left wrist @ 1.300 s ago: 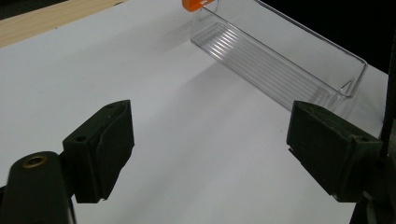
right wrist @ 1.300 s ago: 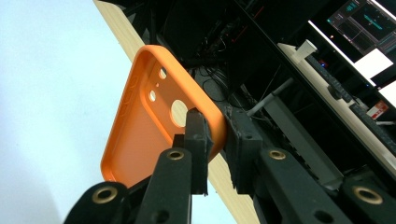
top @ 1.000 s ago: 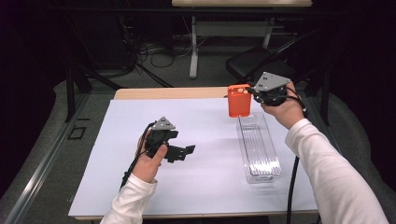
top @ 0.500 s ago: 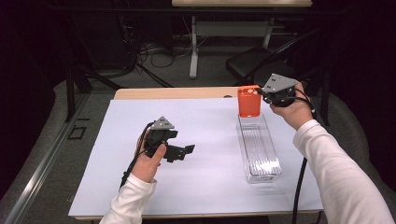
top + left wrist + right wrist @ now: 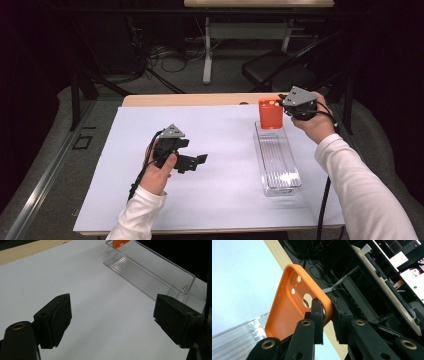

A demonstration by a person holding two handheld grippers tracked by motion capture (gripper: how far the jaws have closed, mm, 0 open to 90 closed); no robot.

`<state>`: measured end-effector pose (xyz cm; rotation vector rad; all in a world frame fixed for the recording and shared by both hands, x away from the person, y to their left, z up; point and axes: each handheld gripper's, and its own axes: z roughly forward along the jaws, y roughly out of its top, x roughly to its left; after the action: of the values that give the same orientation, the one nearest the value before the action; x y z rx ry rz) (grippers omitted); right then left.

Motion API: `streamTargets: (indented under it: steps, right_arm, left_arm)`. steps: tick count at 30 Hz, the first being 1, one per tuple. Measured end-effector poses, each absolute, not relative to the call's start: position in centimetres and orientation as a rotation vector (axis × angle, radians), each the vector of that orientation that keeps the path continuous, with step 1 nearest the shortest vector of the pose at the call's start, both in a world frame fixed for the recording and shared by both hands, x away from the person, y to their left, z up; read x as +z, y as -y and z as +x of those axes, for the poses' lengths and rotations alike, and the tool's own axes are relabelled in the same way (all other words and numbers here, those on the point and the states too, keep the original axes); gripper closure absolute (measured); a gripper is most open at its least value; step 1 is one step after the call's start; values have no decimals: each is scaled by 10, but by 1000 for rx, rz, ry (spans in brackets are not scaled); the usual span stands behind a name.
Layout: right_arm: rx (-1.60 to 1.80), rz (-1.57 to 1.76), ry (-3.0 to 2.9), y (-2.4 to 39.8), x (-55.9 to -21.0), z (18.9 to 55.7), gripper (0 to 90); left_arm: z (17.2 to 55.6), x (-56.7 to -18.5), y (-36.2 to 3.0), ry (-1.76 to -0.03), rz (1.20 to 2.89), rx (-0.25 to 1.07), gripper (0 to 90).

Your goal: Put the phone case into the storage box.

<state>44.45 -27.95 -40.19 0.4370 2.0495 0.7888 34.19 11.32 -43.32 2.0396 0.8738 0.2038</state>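
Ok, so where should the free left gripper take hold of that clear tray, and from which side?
Grip the tray by a long side wall near its middle, coming from above with one finger inside and one outside. The walls are thin, upright and open-topped. The orange case in the right gripper occupies the far end.

No text, label, brand, number or sign can be read anywhere in these views. The lit screens [image 5: 409, 267] in the background of the right gripper view show coloured patches and pale panels, but whatever is written on them is too small and blurred to make out.
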Motion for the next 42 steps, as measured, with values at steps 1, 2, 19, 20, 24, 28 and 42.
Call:
streamTargets:
  steps: [1, 2, 19, 20, 24, 28, 42]
  right_arm:
    - [787, 441, -2049, 280, -404, 445, 801]
    - [788, 446, -2048, 281, -406, 446, 801]
    - [812, 465, -2028, 283, -433, 449, 801]
    - [813, 466, -2023, 283, -435, 449, 801]
    - [819, 469, -2020, 281, -442, 449, 802]
    - [819, 471, -2013, 280, -446, 449, 801]
    - [817, 460, -2000, 278, -452, 449, 801]
  left_arm:
    - [342, -433, -113, -876, 2039, 202, 152]
    - [342, -433, -113, -873, 2044, 201, 152]
    - [342, -434, -112, -872, 2045, 197, 152]
    - [342, -434, -112, -868, 2048, 198, 152]
    - [342, -435, -112, -868, 2047, 201, 152]
    - [342, -434, -112, -869, 2048, 199, 152]
    - [342, -436, -110, -875, 2050, 194, 152]
